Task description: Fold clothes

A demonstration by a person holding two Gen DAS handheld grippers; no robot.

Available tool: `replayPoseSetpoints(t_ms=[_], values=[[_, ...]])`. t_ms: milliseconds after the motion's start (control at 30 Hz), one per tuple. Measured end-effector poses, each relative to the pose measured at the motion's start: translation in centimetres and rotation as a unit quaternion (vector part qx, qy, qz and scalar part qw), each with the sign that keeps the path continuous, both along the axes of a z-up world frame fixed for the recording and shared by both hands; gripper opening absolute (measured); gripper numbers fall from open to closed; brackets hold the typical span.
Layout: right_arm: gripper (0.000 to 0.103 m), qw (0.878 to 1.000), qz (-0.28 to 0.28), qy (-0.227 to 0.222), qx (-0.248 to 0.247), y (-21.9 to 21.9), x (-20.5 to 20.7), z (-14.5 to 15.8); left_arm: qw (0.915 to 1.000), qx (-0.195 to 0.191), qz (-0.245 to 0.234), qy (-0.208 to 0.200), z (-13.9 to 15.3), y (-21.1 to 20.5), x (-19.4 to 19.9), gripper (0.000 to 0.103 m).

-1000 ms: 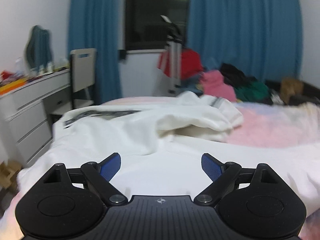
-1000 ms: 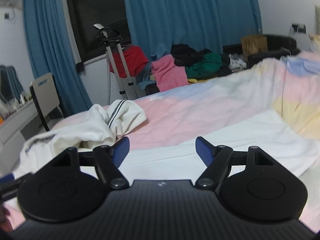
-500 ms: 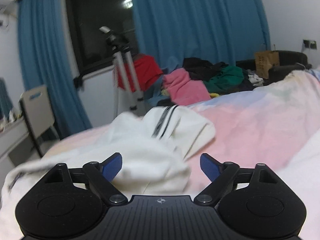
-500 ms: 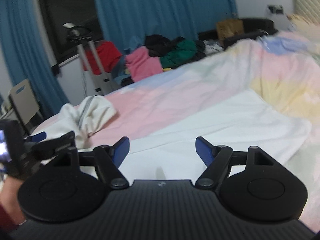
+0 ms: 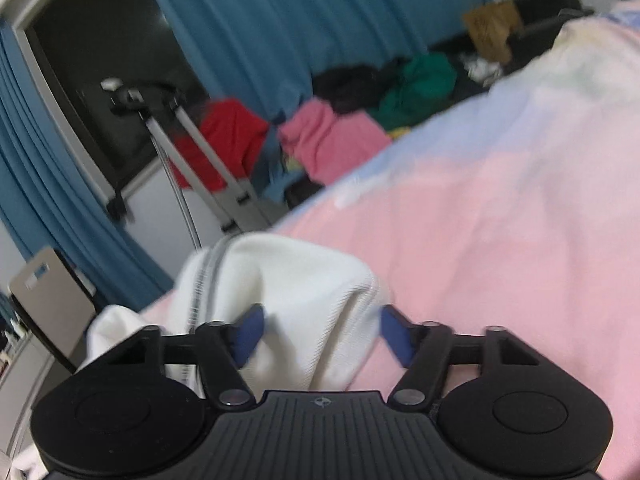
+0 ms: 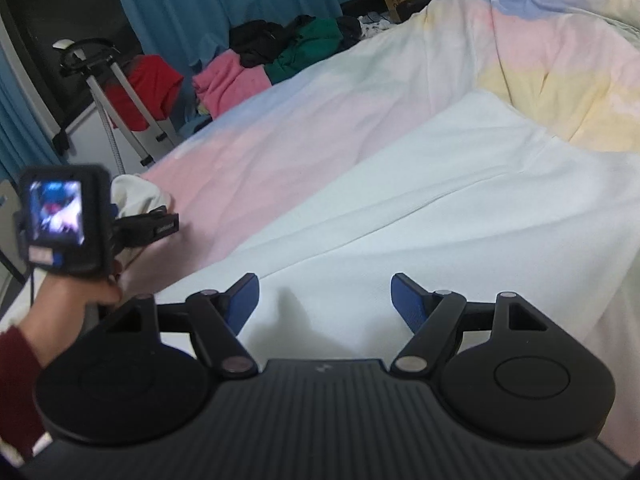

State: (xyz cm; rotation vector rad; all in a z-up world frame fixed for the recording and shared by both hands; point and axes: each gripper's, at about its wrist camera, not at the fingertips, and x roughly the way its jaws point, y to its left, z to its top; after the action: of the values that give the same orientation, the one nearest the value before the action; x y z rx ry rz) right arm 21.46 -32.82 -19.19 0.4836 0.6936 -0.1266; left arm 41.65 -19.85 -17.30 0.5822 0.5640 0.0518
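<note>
A white garment lies on the bed. Its bunched end with a dark stripe [image 5: 296, 292] sits in the left wrist view, between the open jaws of my left gripper [image 5: 318, 330], which reach around the fabric without closing. In the right wrist view the garment's flat body [image 6: 420, 216] spreads across the bed, and my right gripper [image 6: 324, 300] is open and empty just above it. The left gripper [image 6: 120, 220] and its hand show at the left of that view, by the bunched end [image 6: 138, 196].
The bed has a pink, blue and yellow cover [image 6: 280, 128]. A pile of pink, green, black and red clothes [image 5: 340, 136] lies beyond the bed by blue curtains. A metal stand [image 5: 188, 152] and a chair [image 5: 48, 304] stand at the left.
My left gripper has moved forward and tilted, so the bunched white end now sits between its jaws. My right gripper has moved right and lower over the flat white fabric.
</note>
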Motion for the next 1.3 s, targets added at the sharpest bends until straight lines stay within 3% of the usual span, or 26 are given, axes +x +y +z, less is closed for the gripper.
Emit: replayPoseSetpoints(t_ms=[33,100,133,300,400,467,533,633,667,767,800,833,900,1067,1300], values=[[0.075,1.000,-0.002,0.002,0.001,0.0,0.2,-0.2,1.0000,0.001,0.003,0.002,0.0,-0.1,0.3,0.040],[0.075,1.000,-0.005,0.007,0.004,-0.1,0.6,-0.7,1.0000,0.002,0.009,0.002,0.3,-0.4,0.7,0.016],[0.075,1.000,-0.007,0.008,0.005,-0.2,0.8,-0.8,0.9999,0.003,0.011,0.002,0.5,-0.6,0.9,0.012],[0.075,1.000,-0.014,0.000,0.007,-0.5,0.3,-0.4,0.9969,-0.052,-0.005,-0.059,5.9,-2.8,0.2,0.008],[0.075,1.000,-0.025,-0.006,0.004,-0.7,-0.2,-0.2,0.9899,-0.105,-0.016,-0.094,10.1,-5.1,0.1,0.008],[0.075,0.999,-0.035,-0.009,0.003,-1.0,-0.4,-0.1,0.9823,-0.141,-0.049,-0.114,13.2,-7.4,-0.7,0.008],[0.075,0.999,-0.050,-0.011,0.001,-1.5,-0.5,-0.1,0.9738,-0.175,-0.088,-0.115,15.4,-10.0,-1.3,0.008],[0.075,0.997,-0.074,-0.014,0.002,-2.4,-0.7,-0.1,0.9655,-0.213,-0.117,-0.093,16.5,-13.0,-1.4,0.009],[0.075,0.996,-0.082,-0.016,0.003,-2.7,-0.8,-0.1,0.9624,-0.226,-0.125,-0.084,16.8,-14.0,-1.3,0.010],[0.075,0.995,-0.098,-0.019,0.004,-3.4,-0.8,-0.3,0.9623,-0.229,-0.129,-0.071,16.1,-12.9,-2.2,0.026],[0.075,0.995,-0.100,-0.019,0.005,-3.7,-0.7,-0.4,0.9625,-0.229,-0.130,-0.067,15.8,-12.4,-2.6,0.035],[0.075,0.995,-0.102,-0.018,0.007,-3.9,-0.7,-0.5,0.9627,-0.229,-0.130,-0.063,15.5,-11.9,-2.9,0.051],[0.075,0.994,-0.104,-0.019,0.017,-4.2,-0.7,-0.8,0.9630,-0.229,-0.132,-0.055,15.0,-10.9,-3.6,0.065],[0.075,0.994,-0.094,-0.029,0.037,-4.3,-0.6,-0.9,0.9622,-0.237,-0.130,-0.036,13.9,-7.5,-6.1,0.070],[0.076,0.989,-0.049,-0.072,0.118,-4.3,-1.0,-0.4,0.9653,-0.258,-0.035,-0.021,14.1,5.7,-18.3,0.075]])
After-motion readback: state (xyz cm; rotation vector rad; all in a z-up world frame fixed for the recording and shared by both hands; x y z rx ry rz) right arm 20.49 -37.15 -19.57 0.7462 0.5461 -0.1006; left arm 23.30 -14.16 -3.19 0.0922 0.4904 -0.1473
